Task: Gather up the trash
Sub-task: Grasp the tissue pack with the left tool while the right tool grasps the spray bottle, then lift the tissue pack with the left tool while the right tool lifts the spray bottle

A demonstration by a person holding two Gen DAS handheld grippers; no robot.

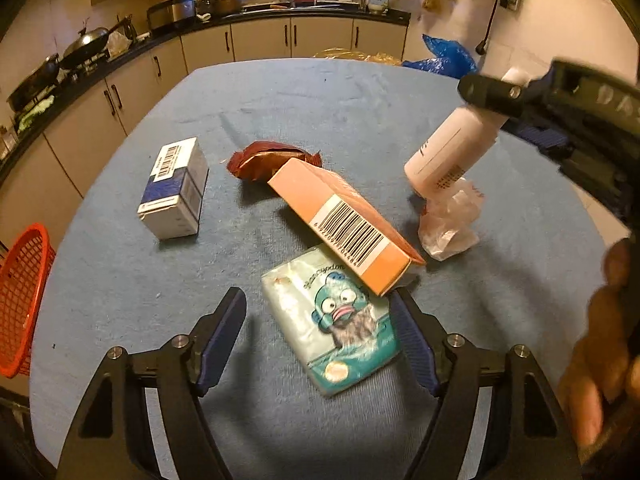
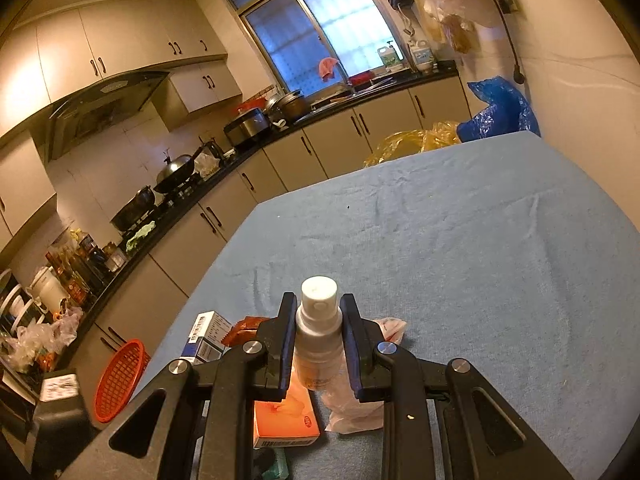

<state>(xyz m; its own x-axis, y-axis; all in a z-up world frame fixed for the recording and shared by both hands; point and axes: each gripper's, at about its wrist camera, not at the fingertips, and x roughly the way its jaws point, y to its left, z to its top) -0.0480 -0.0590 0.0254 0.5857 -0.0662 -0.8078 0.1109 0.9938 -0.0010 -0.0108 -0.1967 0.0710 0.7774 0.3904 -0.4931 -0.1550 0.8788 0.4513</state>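
Note:
My left gripper (image 1: 318,300) hangs open low over the blue-clothed table (image 1: 120,280). A teal tissue pack (image 1: 332,328) with a cartoon fish lies between its fingers, untouched. An orange box (image 1: 344,216) leans across the pack's far end. Behind the orange box are a dark red wrapper (image 1: 260,158) and a blue-and-white box (image 1: 176,188). My right gripper (image 2: 318,300) is shut on a white spray bottle (image 2: 319,320), held tilted above crumpled clear plastic (image 1: 448,220). That bottle (image 1: 452,148) shows at upper right in the left wrist view.
A red mesh basket (image 1: 20,300) sits off the table's left edge, also seen as the basket (image 2: 120,380) in the right wrist view. Kitchen counters with pans run along the left and back. Blue (image 2: 500,108) and yellow (image 2: 412,140) plastic bags lie beyond the far edge.

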